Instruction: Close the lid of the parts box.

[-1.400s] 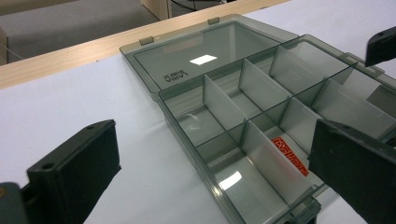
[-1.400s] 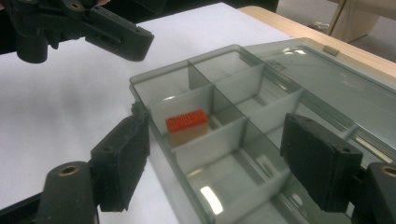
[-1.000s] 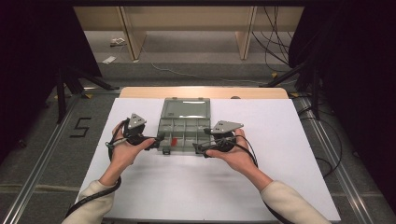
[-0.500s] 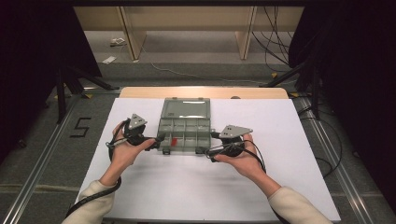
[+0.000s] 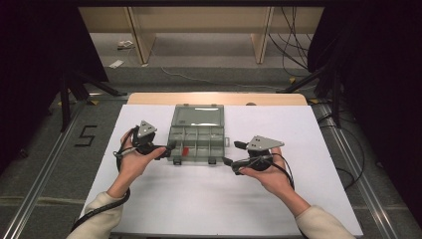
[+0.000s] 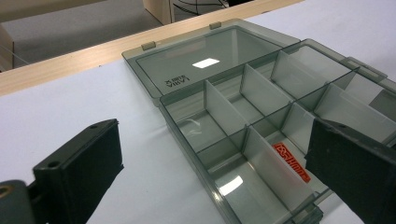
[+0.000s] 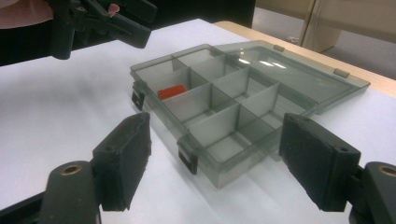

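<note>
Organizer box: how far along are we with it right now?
Done: the organizer box lies open, its lid flat on the table beyond it. One red piece sits in a near compartment; the others look bare. In hand: nothing; the left tool and right tool flank the box, jaws open. Left: probably more filling, or closing and latching.

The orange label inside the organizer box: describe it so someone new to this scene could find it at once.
On the white table lies a smoky clear organizer box, its lid opened flat toward the far edge. Look in the near row of compartments, second from the box's left end, close to the left tongs. The orange label there is the sole colour among grey compartments.
</note>
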The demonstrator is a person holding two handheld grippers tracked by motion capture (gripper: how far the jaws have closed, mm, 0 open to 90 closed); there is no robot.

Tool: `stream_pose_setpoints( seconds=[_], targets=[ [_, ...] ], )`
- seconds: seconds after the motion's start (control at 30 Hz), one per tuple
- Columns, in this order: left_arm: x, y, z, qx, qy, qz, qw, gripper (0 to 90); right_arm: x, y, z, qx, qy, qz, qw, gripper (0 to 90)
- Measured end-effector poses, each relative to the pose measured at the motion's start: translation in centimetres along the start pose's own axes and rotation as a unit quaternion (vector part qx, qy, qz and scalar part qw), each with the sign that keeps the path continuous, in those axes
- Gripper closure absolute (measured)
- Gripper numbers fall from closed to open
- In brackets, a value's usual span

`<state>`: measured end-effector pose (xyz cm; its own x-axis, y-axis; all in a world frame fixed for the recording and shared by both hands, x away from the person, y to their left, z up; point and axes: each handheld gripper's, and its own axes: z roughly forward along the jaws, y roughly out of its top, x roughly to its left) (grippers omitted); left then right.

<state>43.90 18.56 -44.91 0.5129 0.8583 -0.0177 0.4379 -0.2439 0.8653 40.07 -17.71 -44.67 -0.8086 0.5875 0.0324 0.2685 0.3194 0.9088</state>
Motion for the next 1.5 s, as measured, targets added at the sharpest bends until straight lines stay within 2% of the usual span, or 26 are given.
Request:
stream_pose_setpoints(
  seconds=[0.17, 0.43, 0.77, 1.0, 1.17, 1.33, 1.5],
  targets=[
    [0.0, 0.0, 0.0, 0.002, 0.001, 0.001, 1.0000, 3.0, -0.2, -0.6, -1.1, -0.004, -0.005, 0.002, 1.0000, 26.3],
    [0.1, 0.0, 0.0, 0.001, 0.005, -0.002, 1.0000, 3.2, -0.6, -0.9, -1.8, -0.004, -0.011, 0.009, 0.9999, 26.5],
    [0.0, 0.0, 0.3, 0.003, 0.001, -0.002, 1.0000, 4.1, -0.7, -0.9, -2.1, -0.007, -0.013, 0.009, 0.9998, 26.7],
    [0.3, 0.9, 0.7, 0.001, 0.007, -0.004, 1.0000, 6.5, -0.5, -0.9, -2.2, -0.005, -0.020, 0.007, 0.9998, 27.0],
    [1.2, 1.9, 2.0, 0.006, 0.012, -0.014, 0.9998, 8.9, -0.6, -1.0, -2.5, -0.005, -0.023, 0.010, 0.9997, 27.0],
    [2.3, 3.3, 4.2, 0.024, 0.023, -0.023, 0.9992, 14.6, -0.8, -1.2, -2.7, -0.007, -0.024, 0.012, 0.9996, 27.0],
    [3.8, 4.2, 6.8, 0.053, 0.039, -0.035, 0.9972, 17.7, -0.8, -1.2, -2.9, -0.006, -0.025, 0.013, 0.9996, 27.1]
  ],
)
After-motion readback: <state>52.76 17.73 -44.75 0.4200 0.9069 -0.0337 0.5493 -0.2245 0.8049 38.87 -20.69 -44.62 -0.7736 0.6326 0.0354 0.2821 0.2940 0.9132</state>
